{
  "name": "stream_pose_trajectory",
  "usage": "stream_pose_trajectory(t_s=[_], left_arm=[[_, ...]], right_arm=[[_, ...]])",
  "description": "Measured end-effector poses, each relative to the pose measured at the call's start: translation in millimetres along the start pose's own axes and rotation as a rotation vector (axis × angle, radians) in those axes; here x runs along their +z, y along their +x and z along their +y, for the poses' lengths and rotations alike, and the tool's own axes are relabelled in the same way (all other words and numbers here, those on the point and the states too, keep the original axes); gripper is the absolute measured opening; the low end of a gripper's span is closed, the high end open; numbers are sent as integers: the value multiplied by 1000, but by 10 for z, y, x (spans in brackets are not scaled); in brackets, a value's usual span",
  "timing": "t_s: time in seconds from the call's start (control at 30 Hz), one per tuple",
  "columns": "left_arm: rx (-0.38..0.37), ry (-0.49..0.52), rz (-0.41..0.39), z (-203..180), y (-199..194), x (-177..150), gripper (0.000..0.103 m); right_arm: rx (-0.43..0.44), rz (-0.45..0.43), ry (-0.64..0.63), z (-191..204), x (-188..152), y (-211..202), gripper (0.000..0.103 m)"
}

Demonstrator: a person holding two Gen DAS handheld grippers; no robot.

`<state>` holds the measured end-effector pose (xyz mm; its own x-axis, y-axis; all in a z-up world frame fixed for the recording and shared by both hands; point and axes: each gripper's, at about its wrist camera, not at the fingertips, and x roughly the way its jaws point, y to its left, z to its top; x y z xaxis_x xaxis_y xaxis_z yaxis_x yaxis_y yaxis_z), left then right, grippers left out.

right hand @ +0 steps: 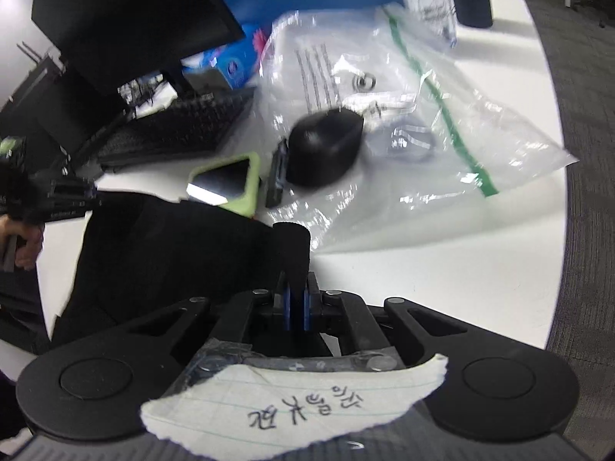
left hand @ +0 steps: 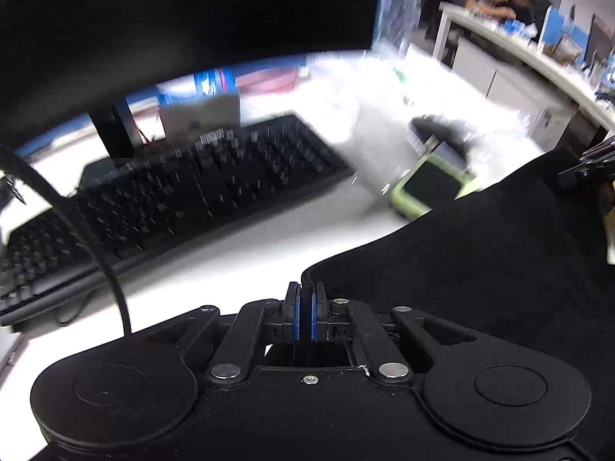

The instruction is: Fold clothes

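Observation:
A black garment [left hand: 480, 253] hangs stretched between my two grippers above the white desk [left hand: 246, 246]. My left gripper [left hand: 305, 299] is shut on one edge of the cloth, which spreads away to the right. In the right wrist view my right gripper [right hand: 295, 296] is shut on another edge, with a fold of the black garment [right hand: 161, 257] sticking up between the blue pads and the rest spreading left. The left gripper [right hand: 57, 196] and the hand holding it show at the left edge there. The right gripper's frame [left hand: 592, 161] shows at the right edge of the left wrist view.
A black keyboard [left hand: 165, 199] and monitor [left hand: 173, 19] stand at the back left. A green-cased phone [right hand: 226, 180], a black mouse [right hand: 326, 150] and a clear plastic bag [right hand: 442, 123] lie behind the garment. The desk edge curves round on the right, with carpet [right hand: 584, 192] beyond.

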<state>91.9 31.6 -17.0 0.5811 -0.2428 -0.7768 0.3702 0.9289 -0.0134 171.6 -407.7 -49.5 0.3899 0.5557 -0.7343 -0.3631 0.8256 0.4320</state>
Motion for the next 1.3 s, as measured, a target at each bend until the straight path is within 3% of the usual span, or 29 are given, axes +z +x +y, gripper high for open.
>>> stream_pose_trajectory(t_s=[0.13,0.3,0.37,0.47,0.53,0.6,0.63,0.67,0.7,0.73,0.77,0.8,0.87,0.93,1.07,1.13,1.2,1.3], left_arm=[[-41,18,-95,-187,-630,-190,2],[-159,28,-114,-430,-1290,-905,3],[-184,7,-47,-481,-1347,-1302,3],[-180,-3,117,-569,-1183,-1882,7],[-155,1,212,-615,-1078,-2157,11],[-102,-4,224,-627,-1137,-2235,16],[-70,-16,203,-611,-1210,-2222,22],[-39,-27,168,-580,-1299,-2170,38],[-10,-38,131,-546,-1390,-2111,51],[27,-40,94,-513,-1473,-2025,54],[55,-32,56,-485,-1535,-1910,61],[80,-24,16,-458,-1594,-1790,76],[87,27,-60,-435,-1599,-1480,101],[35,115,-86,-458,-1425,-1151,101],[-96,337,51,-618,-625,-633,101],[-171,424,121,-679,-287,-634,101],[-239,491,200,-695,-49,-727,93],[-304,461,232,-569,31,-729,92]], right_arm=[[29,-83,-37,283,-147,-541,6],[76,-127,-116,792,-632,-1180,6],[76,-94,-123,959,-950,-1315,6],[53,-21,-76,1038,-1494,-1340,9],[21,50,-1,953,-1870,-1242,16],[-42,122,71,861,-2123,-1187,35],[-68,131,82,852,-2196,-1218,37],[-78,109,80,869,-2219,-1307,41],[-79,73,77,897,-2202,-1432,57],[-92,28,67,929,-2142,-1542,68],[-111,-20,54,963,-2067,-1642,87],[-118,-56,26,992,-1964,-1700,94],[-106,-87,-50,1037,-1697,-1699,96],[-61,-42,-151,1058,-1368,-1501,97],[37,170,-366,1102,-773,-732,97],[70,287,-446,1089,-624,-339,97],[89,381,-525,1070,-571,-24,97],[152,496,-528,971,-594,177,91]])
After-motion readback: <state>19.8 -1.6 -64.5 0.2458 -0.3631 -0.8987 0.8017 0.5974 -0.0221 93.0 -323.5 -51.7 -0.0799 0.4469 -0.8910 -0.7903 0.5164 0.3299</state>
